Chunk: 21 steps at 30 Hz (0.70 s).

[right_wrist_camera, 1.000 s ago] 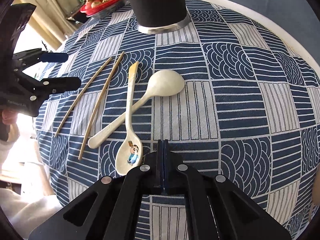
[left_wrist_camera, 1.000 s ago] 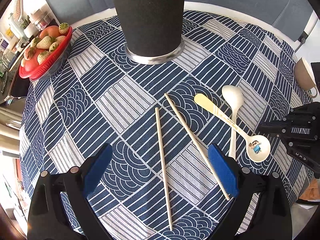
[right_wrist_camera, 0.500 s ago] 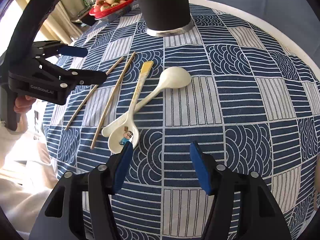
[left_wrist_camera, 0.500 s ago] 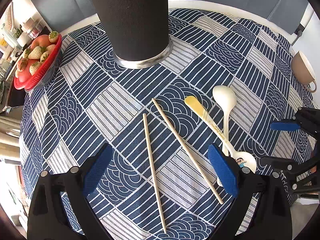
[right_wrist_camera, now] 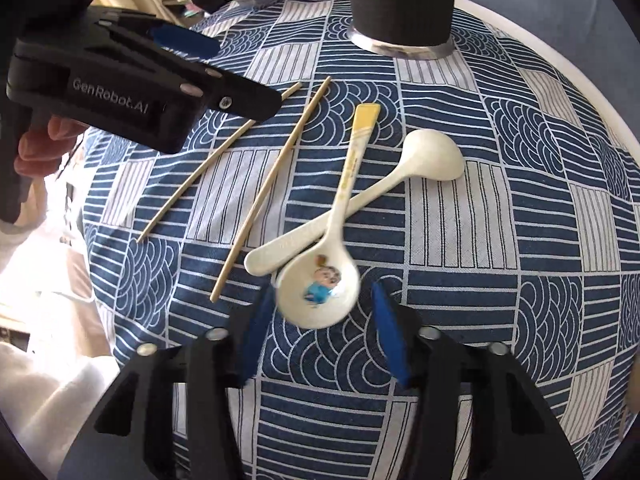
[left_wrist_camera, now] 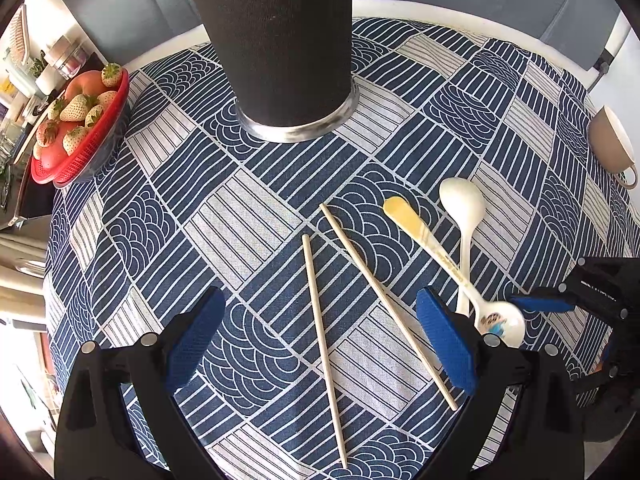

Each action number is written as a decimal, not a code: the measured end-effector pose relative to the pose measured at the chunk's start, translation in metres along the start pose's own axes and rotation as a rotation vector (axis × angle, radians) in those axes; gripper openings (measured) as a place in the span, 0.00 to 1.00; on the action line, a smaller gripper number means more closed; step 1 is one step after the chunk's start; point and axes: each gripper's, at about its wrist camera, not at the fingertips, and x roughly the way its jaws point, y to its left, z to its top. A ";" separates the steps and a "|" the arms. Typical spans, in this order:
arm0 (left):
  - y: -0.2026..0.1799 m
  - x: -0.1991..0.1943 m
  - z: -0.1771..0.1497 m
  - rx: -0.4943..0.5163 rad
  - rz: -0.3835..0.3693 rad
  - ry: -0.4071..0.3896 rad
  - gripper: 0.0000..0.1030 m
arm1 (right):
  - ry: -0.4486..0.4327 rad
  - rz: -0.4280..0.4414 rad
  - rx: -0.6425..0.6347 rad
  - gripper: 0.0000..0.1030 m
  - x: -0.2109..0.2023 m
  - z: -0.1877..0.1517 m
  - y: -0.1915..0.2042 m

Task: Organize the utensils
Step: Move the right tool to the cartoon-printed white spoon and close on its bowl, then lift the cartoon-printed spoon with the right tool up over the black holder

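Cartoon spoon (right_wrist_camera: 318,290): its bowl is being framed between the right tool's (right_wrist_camera: 320,328) wide-open pads, nothing gripped; its handle is lying across the plain spoon (right_wrist_camera: 430,154).
2 chopsticks (left_wrist_camera: 320,312): lying on the table (left_wrist_camera: 400,6), between the left tool's (left_wrist_camera: 320,340) spread, empty pads.
Holder (left_wrist_camera: 280,40): standing well beyond.
Risk: the rounded bowl is likely being squeezed out on closing, the plain spoon being dragged along.

The right gripper (right_wrist_camera: 318,334), shut a second ago, has spread its jaws and advanced until the bowl of the cartoon spoon (right_wrist_camera: 318,292) sits between them. In the left wrist view it has closed in from 3 o'clock onto that bowl (left_wrist_camera: 502,322).
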 end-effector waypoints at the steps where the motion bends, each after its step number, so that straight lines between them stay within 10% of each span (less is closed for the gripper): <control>1: 0.001 0.001 0.000 -0.005 -0.001 0.002 0.91 | 0.005 0.000 -0.014 0.36 0.001 0.000 0.001; 21: -0.046 0.030 0.010 -0.078 -0.269 0.163 0.78 | -0.091 0.220 0.166 0.35 -0.026 -0.017 -0.032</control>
